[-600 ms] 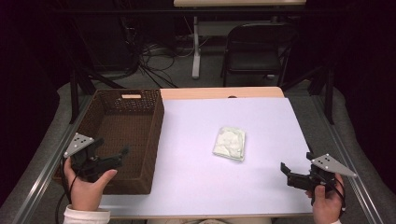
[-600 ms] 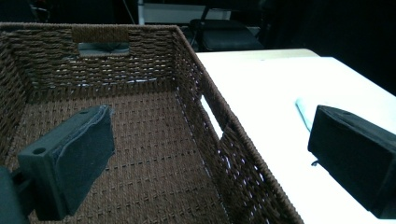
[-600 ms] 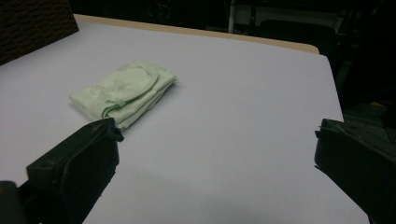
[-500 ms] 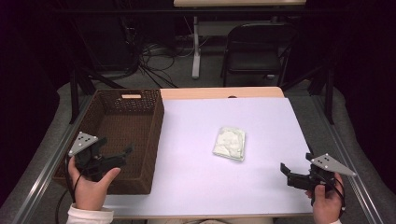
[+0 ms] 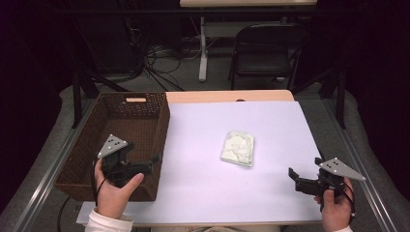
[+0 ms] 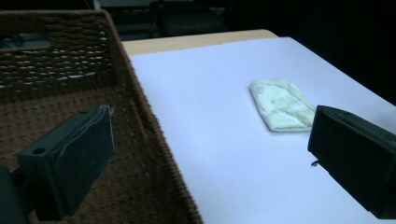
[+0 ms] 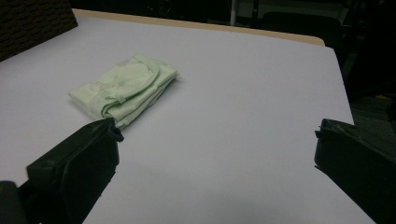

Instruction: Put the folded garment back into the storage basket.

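A folded pale green cloth [image 5: 237, 148] [image 6: 281, 105] [image 7: 125, 88] lies flat on the white table top [image 5: 203, 179], right of centre. My left gripper [image 5: 152, 162] [image 6: 212, 126] hovers open over the front right part of a brown wicker basket [image 5: 163, 125] [image 6: 56, 60]. Its jaws straddle the basket's right wall and point toward the cloth. At the table's front right my right gripper [image 5: 302, 173] [image 7: 217, 133] stands open above bare table, aimed left at the cloth. Nothing is between either pair of jaws.
The basket fills the table's left side, and its corner [image 7: 32, 23] appears in the right gripper view. A wooden strip [image 5: 227, 95] edges the far side. Beyond it stand a black chair [image 5: 266, 53] and floor cables [image 5: 154, 63].
My left gripper has moved right and slightly forward over the basket, toward its right wall. The right gripper and the cloth have stayed put.
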A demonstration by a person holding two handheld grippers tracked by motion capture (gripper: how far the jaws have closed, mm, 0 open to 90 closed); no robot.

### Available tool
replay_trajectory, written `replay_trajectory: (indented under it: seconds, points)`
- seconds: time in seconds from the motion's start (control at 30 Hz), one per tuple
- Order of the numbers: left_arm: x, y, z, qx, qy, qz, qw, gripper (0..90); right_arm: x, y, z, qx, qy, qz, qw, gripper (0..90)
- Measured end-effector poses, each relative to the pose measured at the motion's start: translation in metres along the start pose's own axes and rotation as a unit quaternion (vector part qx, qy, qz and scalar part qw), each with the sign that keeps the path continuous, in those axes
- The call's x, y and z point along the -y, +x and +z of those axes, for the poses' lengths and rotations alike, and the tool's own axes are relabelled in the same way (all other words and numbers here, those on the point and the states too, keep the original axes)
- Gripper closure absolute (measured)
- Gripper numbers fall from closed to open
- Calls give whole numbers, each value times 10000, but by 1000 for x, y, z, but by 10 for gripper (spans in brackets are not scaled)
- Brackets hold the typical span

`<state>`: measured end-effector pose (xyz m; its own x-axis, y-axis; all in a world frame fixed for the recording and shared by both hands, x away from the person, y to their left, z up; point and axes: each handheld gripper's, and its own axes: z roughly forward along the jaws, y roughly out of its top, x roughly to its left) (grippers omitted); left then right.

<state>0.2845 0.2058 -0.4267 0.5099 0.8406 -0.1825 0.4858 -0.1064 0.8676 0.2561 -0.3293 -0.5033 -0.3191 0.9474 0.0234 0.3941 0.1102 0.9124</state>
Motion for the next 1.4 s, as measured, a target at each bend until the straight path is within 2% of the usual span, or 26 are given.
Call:
replay_trajectory:
  seconds: [0.07, 0.17, 0.23, 0.37, 0.47, 0.57, 0.7, 0.9, 1.1, 1.17, 1.27, 1.37, 1.4]
  points:
    - [0, -3, 5, 149, 71, 66, 9998, 6, -1, 2, 2, -25, 36, -11, 10000, 0]
    - [-3, -7, 11, 305, 175, 24, 9994, 6, 0, 5, 4, -14, 68, -82, 9999, 0]
    - [-6, -9, 15, 342, 208, -31, 9992, 6, 0, 5, 4, -22, 85, -79, 9999, 0]
    - [-12, -14, 23, 377, 266, 73, 9989, 6, 1, 5, 5, -85, 125, -112, 9998, 0]
    - [-14, -17, 29, 419, 266, 55, 9987, 6, 1, 5, 5, -162, 208, -84, 9996, 0]
    - [-16, -22, 37, 542, 335, 81, 9979, 6, 1, 5, 5, -162, 201, -96, 9996, 0]
    - [-22, -28, 49, 548, 438, 216, 9973, 6, 1, 5, 5, -150, 174, -147, 9996, 0]
    - [-28, -33, 59, 574, 478, 273, 9968, 6, 1, 5, 6, -138, 223, -107, 9996, 0]
    - [-36, -39, 74, 776, 530, 231, 9953, 6, 2, 5, 7, -157, 244, -102, 9995, 0]
    - [-40, -42, 81, 826, 577, 274, 9945, 6, 2, 5, 8, -182, 225, -70, 9996, 0]
    - [-47, -49, 93, 785, 723, 364, 9936, 6, 2, 4, 9, -183, 310, -121, 9993, 0]
    - [-50, -52, 100, 757, 803, 365, 9932, 6, 3, 4, 10, -200, 302, -102, 9993, 1]
    - [-53, -54, 106, 725, 908, 444, 9922, 6, 3, 4, 10, -203, 277, -87, 9994, 2]
